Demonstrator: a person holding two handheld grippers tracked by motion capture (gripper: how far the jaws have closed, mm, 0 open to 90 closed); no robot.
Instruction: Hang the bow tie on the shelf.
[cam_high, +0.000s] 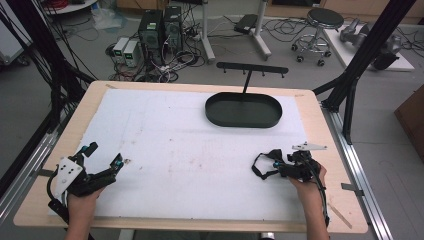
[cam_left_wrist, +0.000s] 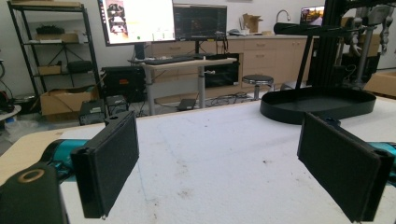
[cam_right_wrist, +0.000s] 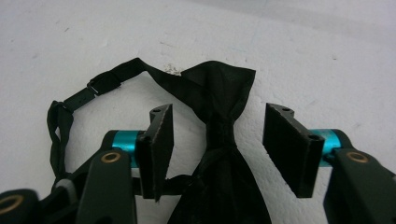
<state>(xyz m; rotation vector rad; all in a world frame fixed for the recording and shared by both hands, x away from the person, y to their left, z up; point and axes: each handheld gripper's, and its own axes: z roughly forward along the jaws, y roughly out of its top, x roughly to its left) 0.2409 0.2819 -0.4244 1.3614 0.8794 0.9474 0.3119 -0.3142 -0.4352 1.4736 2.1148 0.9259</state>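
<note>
Black fabric bow tie (cam_right_wrist: 219, 121), creased.

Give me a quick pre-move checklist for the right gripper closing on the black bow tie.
1. Right gripper open: ok, jaws spread wide.
2. Bow tie centred: ok, its knot sits between the jaws.
3. Strap out of the jaws: cannot tell; it passes close under one jaw.
4. Left gripper out of the way: ok, open, holding nothing, at the far side of the white mat.
5. Black tray free: ok, nothing in it.

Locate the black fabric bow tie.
The black fabric bow tie lies on the white table cover, near right, between the open right gripper jaws.
</note>
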